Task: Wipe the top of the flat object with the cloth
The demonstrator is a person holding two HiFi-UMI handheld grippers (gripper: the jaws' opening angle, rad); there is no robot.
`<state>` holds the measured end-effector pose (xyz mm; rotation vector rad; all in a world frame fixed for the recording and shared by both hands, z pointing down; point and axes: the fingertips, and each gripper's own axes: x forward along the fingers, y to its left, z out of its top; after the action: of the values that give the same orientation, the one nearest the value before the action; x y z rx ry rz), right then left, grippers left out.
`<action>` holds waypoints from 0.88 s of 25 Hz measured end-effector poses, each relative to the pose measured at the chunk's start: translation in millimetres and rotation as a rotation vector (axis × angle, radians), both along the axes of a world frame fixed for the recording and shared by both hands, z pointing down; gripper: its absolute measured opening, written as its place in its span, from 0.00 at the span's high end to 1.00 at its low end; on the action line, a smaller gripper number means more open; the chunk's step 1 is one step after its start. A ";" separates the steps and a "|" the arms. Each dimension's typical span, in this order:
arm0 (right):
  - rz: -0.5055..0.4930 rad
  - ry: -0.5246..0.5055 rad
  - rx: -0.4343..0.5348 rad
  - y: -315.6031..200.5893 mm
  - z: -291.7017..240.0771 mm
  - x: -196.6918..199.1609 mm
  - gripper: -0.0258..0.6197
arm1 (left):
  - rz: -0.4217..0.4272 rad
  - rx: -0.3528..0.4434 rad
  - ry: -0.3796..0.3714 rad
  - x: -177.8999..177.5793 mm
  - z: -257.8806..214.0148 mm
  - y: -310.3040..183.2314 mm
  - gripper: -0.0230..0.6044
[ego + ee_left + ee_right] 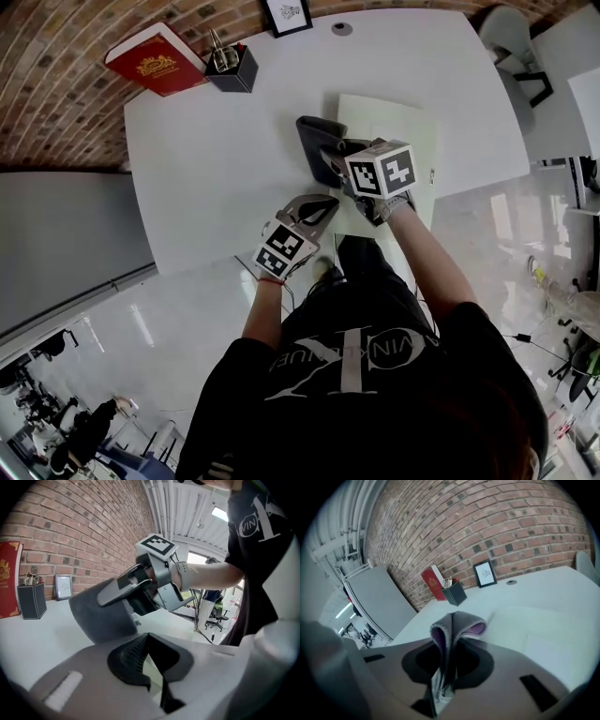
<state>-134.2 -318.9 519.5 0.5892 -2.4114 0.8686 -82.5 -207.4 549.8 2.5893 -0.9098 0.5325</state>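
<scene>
A grey cloth [312, 141] hangs folded from my right gripper [330, 161], which is shut on it just above the table. In the right gripper view the cloth [451, 630] stands pinched between the jaws of the right gripper [444, 670], a purple underside showing. The flat object, a pale board [398, 127], lies on the white table [216, 159]; the cloth is at its left edge. My left gripper [320, 207] sits near the table's front edge, open with nothing in it. The left gripper view looks past the left gripper [152, 667] to the cloth [101, 613] and the right gripper [119, 592].
A red book [155, 61], a black pen holder [232, 66] and a small framed picture [287, 15] stand along the table's far left side by the brick wall. White chairs [514, 42] are at the far right. A person's arms and torso fill the near side.
</scene>
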 end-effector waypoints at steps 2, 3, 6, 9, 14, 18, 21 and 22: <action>0.002 0.068 0.020 -1.8 13.7 11.7 0.87 | 0.027 -0.010 -0.028 3.8 6.1 4.1 0.95; 0.011 0.086 0.025 -3.6 17.4 17.8 0.87 | 0.036 -0.016 -0.036 4.8 8.8 5.2 0.95; 0.047 0.101 0.022 -9.7 21.6 33.6 0.87 | 0.047 -0.032 -0.024 6.0 12.7 6.0 0.95; 0.054 0.141 0.041 -13.0 23.7 46.5 0.87 | 0.058 -0.046 -0.021 6.1 14.7 5.3 0.95; 0.086 0.172 0.043 -14.8 26.3 69.1 0.87 | 0.078 -0.057 -0.025 6.1 16.5 4.7 0.95; 0.123 0.226 0.052 -16.2 28.3 99.8 0.87 | 0.075 -0.065 -0.009 5.1 16.4 5.0 0.95; 0.157 0.249 0.049 -14.6 29.5 125.2 0.87 | 0.074 -0.074 0.003 5.4 15.1 5.3 0.95; 0.168 0.255 0.047 -13.9 29.8 133.1 0.87 | 0.075 -0.077 0.006 5.6 14.8 5.3 0.95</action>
<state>-1.1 -332.8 549.3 0.8751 -2.1794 0.7541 -77.0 -202.1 564.6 2.5616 -0.7776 0.5689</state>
